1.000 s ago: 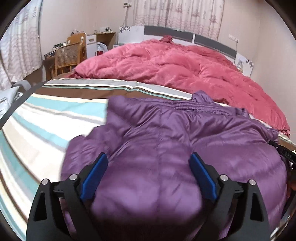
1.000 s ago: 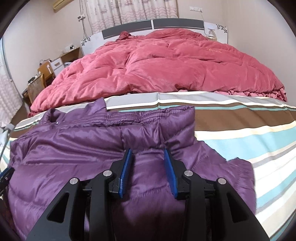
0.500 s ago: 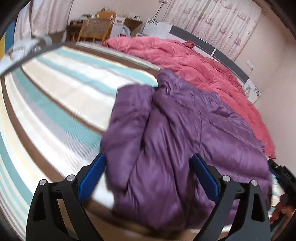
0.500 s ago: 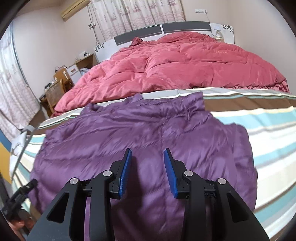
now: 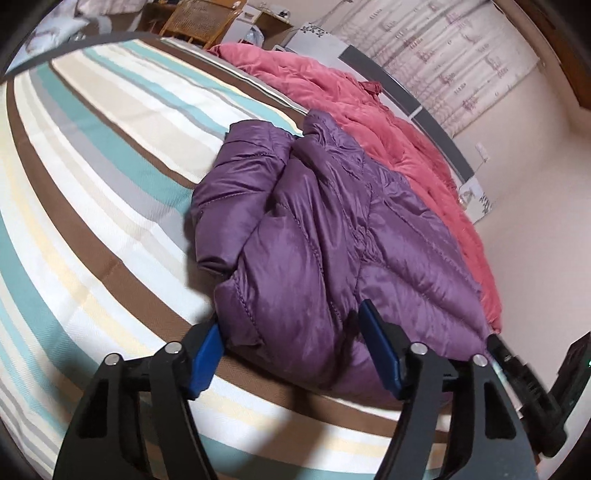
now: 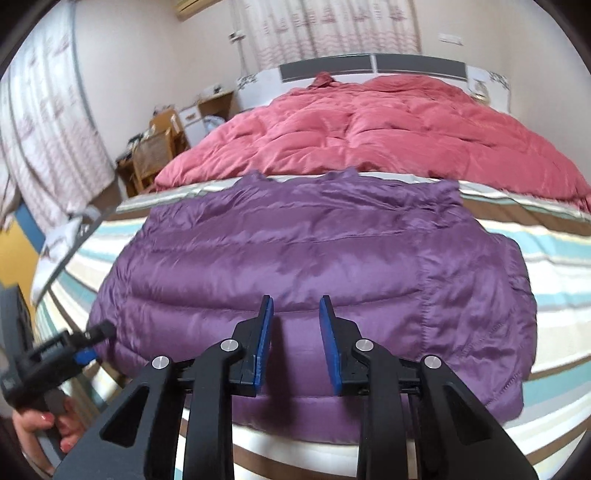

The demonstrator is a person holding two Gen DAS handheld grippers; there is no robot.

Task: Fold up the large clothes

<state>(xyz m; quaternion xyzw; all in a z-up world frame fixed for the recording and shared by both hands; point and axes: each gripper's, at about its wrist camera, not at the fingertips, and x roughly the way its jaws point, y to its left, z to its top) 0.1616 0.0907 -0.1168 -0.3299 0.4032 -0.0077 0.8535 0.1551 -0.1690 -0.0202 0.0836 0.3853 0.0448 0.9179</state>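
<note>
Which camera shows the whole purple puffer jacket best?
The right wrist view: the purple puffer jacket lies spread across the frame, nearly its full outline visible. The left wrist view shows it end-on from one side, bunched and foreshortened.

A: What colour is the jacket (image 6: pixel 303 258)?
B: Glossy purple. The bed sheet (image 5: pixel 96 192) under it is striped teal, brown, cream and grey.
A: And beyond the jacket?
B: A pink-red quilt (image 6: pixel 388 129).

purple jacket (image 5: pixel 314 236) near hem behind the gripper arms, right gripper (image 5: pixel 524 373) jaws seemingly hidden, chair (image 5: pixel 199 18) cropped
</note>
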